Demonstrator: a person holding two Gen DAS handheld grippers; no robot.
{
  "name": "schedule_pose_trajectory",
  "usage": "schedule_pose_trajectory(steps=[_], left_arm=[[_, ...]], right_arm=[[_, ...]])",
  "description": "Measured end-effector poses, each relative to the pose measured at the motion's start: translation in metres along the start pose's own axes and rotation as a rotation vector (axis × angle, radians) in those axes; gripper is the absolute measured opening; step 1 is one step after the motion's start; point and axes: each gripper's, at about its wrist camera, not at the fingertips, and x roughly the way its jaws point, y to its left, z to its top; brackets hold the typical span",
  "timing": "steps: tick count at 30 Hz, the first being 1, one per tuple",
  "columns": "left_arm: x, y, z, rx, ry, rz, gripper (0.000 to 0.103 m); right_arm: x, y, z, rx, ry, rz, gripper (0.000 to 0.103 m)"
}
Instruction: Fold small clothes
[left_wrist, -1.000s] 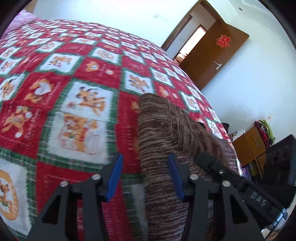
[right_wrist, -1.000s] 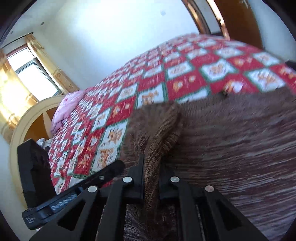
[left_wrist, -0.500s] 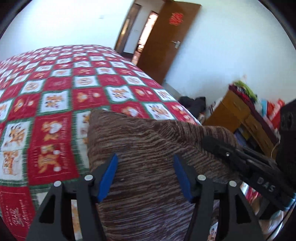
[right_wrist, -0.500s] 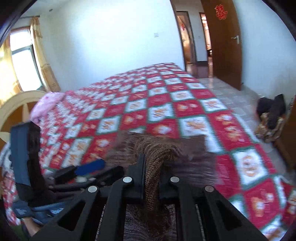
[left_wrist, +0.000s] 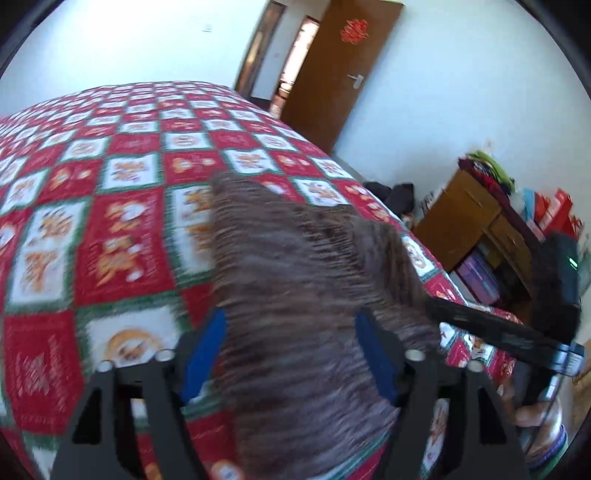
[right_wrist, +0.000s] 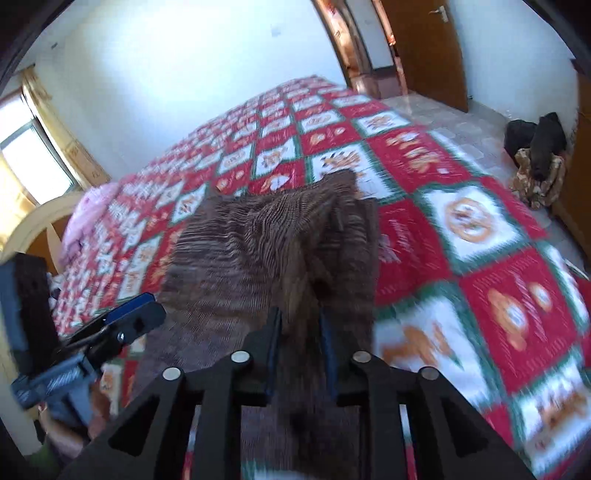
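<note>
Swung round toward the door side of the room since a second back, both views; brown knit top (left_wrist: 295, 288) pulled along the bed with them. Left gripper (left_wrist: 291, 347) opened from a mid gap to a wide one, and opening more right now. Blue pads (left_wrist: 201, 350) well apart, with the knit running between them but not squeezed. Right gripper (right_wrist: 298, 350) was pinched tight on a fold of the knit then; now opening a little. Narrow gap, and a bunched ridge of the top there between the pads. Hard to tell in the blur if pressed or just resting.

Lying now on the red and green checked blanket (left_wrist: 110, 236), near the bed's corner, in a long brown strip. Far end humped up and wrinkly in the right view (right_wrist: 280, 229), not flat.

Looks partly folded: doubled over into a narrow shape, maybe. Not neat yet. Probably left to do: let go fully, smooth the lumps, fold once more to make it small. No other clothes seen on the bed.
</note>
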Motion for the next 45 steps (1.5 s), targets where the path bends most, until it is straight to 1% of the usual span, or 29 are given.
schedule_pose_trajectory(steps=[3,4,5,7,9,10,11,12,13,14,16,19,22,23,25,27,28,29,30,31,32,33,34,35,37,40,42,43,45], left_arm=[[-0.006,0.016,-0.011,-0.056,-0.002,0.008,0.077],[-0.007,0.02,-0.015,-0.074,0.001,0.011,0.077],[-0.005,0.024,-0.019,-0.099,0.01,0.016,0.077],[0.0,0.025,-0.025,-0.124,0.038,0.013,0.077],[0.005,0.022,-0.03,-0.121,0.07,0.018,0.077],[0.005,0.019,-0.032,-0.111,0.074,0.021,0.077],[0.003,0.017,-0.033,-0.103,0.072,0.023,0.077],[0.001,0.014,-0.033,-0.095,0.068,0.024,0.077],[-0.001,0.013,-0.033,-0.089,0.066,0.022,0.077],[-0.002,0.011,-0.032,-0.08,0.064,0.023,0.077],[-0.004,0.011,-0.029,-0.071,0.06,0.024,0.077],[-0.008,0.01,-0.022,-0.069,0.047,0.005,0.077],[-0.01,-0.003,-0.01,-0.034,0.02,0.021,0.077],[-0.008,-0.007,-0.007,-0.019,0.014,0.015,0.077],[0.0,-0.018,-0.005,0.009,0.015,-0.003,0.077],[0.015,-0.026,-0.008,0.038,0.023,0.035,0.079],[0.023,-0.028,-0.011,0.048,0.028,0.073,0.081],[0.036,-0.026,-0.018,0.06,0.043,0.144,0.087],[0.046,-0.024,-0.024,0.061,0.069,0.176,0.092],[0.053,-0.019,-0.03,0.046,0.083,0.168,0.093],[0.049,-0.018,-0.029,0.038,0.058,0.151,0.095],[0.048,-0.017,-0.028,0.038,0.059,0.134,0.1],[0.052,-0.017,-0.028,0.042,0.075,0.128,0.101],[0.053,-0.018,-0.029,0.049,0.076,0.131,0.102],[0.054,-0.019,-0.03,0.057,0.073,0.133,0.103],[0.053,-0.014,-0.03,0.041,0.066,0.111,0.103],[0.05,-0.014,-0.031,0.033,0.061,0.097,0.103],[0.05,-0.012,-0.031,0.029,0.059,0.091,0.103],[0.05,-0.016,-0.03,0.028,0.058,0.087,0.103]], right_arm=[[-0.026,-0.001,-0.016,0.021,-0.016,0.022,0.042],[-0.03,0.001,-0.022,0.023,-0.017,0.034,0.053],[-0.03,0.004,-0.024,0.016,-0.014,0.039,0.06],[-0.02,0.012,-0.032,-0.021,0.018,0.039,0.06],[-0.002,0.022,-0.038,-0.048,0.067,0.048,0.059],[0.008,0.026,-0.041,-0.06,0.095,0.036,0.049],[0.02,0.029,-0.044,-0.072,0.137,0.018,0.029],[0.027,0.031,-0.047,-0.082,0.15,-0.001,0.023],[0.027,0.033,-0.049,-0.107,0.138,-0.01,0.017],[0.024,0.033,-0.049,-0.113,0.141,0.002,0.007],[0.015,0.027,-0.049,-0.092,0.134,0.02,0.005],[-0.006,0.021,-0.05,-0.123,0.123,-0.009,0.004],[-0.013,0.014,-0.056,-0.153,0.175,-0.045,0.004],[-0.009,0.01,-0.06,-0.158,0.208,-0.065,0.004],[-0.006,0.004,-0.063,-0.147,0.219,-0.051,0.004],[-0.009,0.004,-0.058,-0.146,0.211,-0.032,0.004],[-0.012,0.004,-0.053,-0.146,0.194,-0.019,0.005],[-0.017,0.002,-0.045,-0.127,0.161,0.008,0.005],[-0.022,0.0,-0.037,-0.102,0.135,0.029,0.008],[-0.028,-0.005,-0.024,-0.06,0.091,0.057,0.017],[-0.03,-0.007,-0.017,-0.038,0.063,0.071,0.04],[-0.031,-0.01,-0.005,-0.012,0.027,0.087,0.055],[-0.028,-0.01,0.004,-0.002,0.0,0.091,0.074],[-0.022,-0.011,0.016,0.007,-0.029,0.094,0.075],[0.0,-0.014,0.038,0.033,-0.018,0.112,0.075],[0.049,-0.017,0.062,0.071,0.062,0.15,0.075],[0.079,-0.01,0.07,0.069,0.112,0.147,0.075],[0.09,-0.007,0.073,0.069,0.126,0.168,0.074],[0.111,-0.001,0.078,0.102,0.165,0.312,0.07]])
